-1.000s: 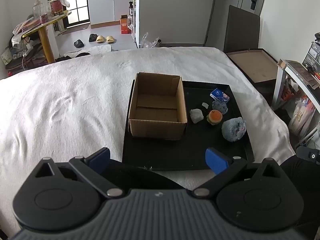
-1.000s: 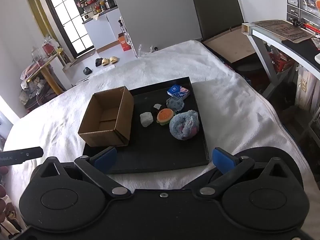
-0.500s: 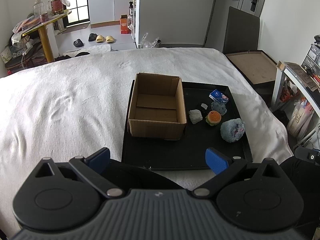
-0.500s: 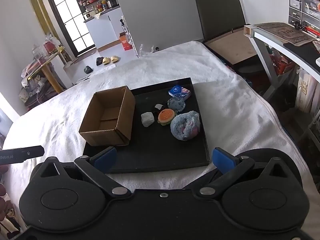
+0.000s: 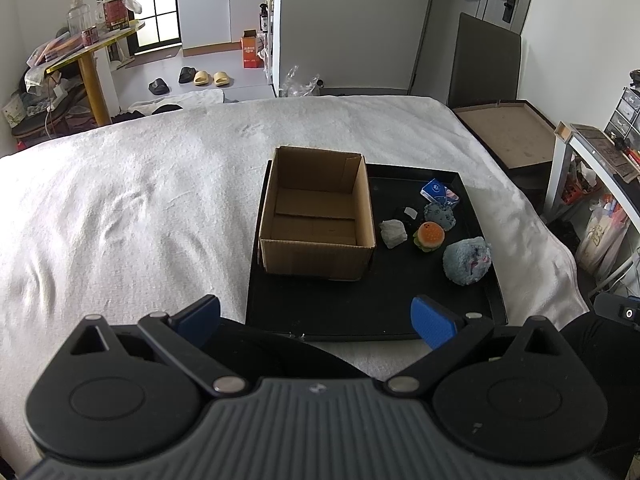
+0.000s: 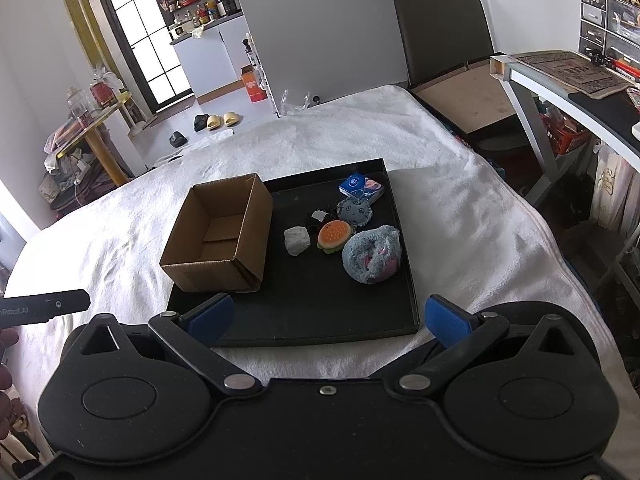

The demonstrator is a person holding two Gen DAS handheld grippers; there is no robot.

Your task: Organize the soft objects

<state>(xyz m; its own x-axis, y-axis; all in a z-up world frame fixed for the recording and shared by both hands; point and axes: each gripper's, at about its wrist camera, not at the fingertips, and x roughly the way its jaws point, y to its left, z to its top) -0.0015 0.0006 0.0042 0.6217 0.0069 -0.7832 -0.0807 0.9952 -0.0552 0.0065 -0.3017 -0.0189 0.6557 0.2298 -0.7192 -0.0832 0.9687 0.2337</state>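
Note:
A black tray (image 5: 360, 312) (image 6: 320, 312) lies on a white bedspread. An open, empty cardboard box (image 5: 316, 216) (image 6: 218, 236) stands on its left half. To the box's right lie a fluffy blue plush (image 5: 467, 261) (image 6: 372, 254), a burger toy (image 5: 429, 237) (image 6: 334, 236), a pale grey lump (image 5: 393, 233) (image 6: 297, 240), a round grey-blue toy (image 5: 440, 213) (image 6: 355, 211) and a blue packet (image 5: 439, 192) (image 6: 361, 187). My left gripper (image 5: 316, 318) is open and empty, short of the tray's near edge. My right gripper (image 6: 328, 318) is open and empty over the tray's near edge.
The white bedspread (image 5: 120, 208) stretches wide to the left of the tray. A desk (image 6: 560, 88) and a framed board (image 5: 508, 132) stand to the right of the bed. The other gripper's tip shows at the left edge of the right wrist view (image 6: 40, 306).
Both views have pulled back and risen slightly, so the tray and box look a little smaller and farther. Nothing on the tray has moved.

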